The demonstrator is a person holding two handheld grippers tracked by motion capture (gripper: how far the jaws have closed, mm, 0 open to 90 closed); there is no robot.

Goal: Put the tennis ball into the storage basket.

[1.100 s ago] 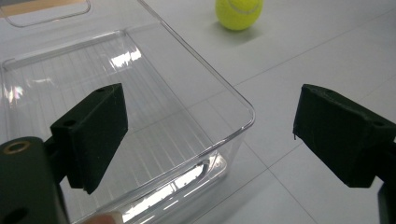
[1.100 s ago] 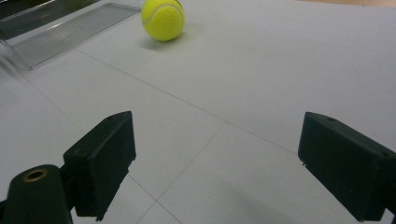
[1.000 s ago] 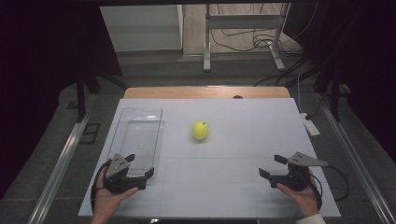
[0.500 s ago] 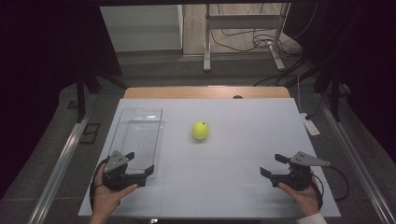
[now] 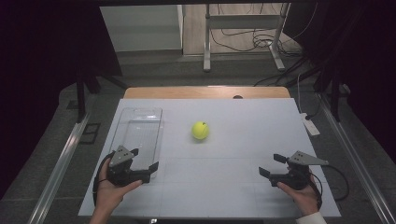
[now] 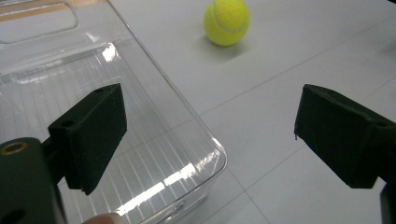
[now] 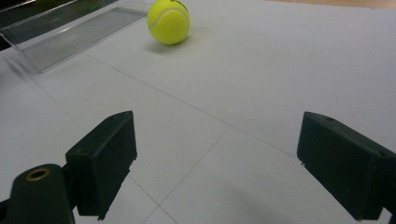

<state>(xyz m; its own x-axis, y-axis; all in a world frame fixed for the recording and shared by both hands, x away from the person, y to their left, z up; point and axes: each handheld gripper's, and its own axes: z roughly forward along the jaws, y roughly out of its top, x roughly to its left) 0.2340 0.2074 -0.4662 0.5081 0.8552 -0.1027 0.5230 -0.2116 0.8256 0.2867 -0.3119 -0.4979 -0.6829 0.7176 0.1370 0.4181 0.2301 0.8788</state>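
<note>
Left tool (image 5: 142,160) hovered, jaws wide apart, nothing gripped, over the near corner of the clear tray (image 5: 140,128), which sat empty. Right tool (image 5: 273,165) gaped too, well off. Tennis ball (image 5: 200,130) sat mid-bench (image 5: 243,140), beside the tray.

The left gripper (image 6: 210,140) rises from the bottom edge with its two black, blocky jaws standing wide apart and nothing between them. The jaw at the picture's left hangs over a clear, ribbed plastic tray (image 6: 154,140) with rounded corners, whose near corner sits in the gap between the jaws. The tray lies flat on a white table surface (image 6: 299,60) crossed by thin grey lines. Farther off, near the top edge, a yellow-green felt tennis ball (image 6: 226,21) with a pale curved seam rests on the table, apart from the tray's long side. A fingertip (image 6: 100,218) peeks in at the bottom edge.
</note>
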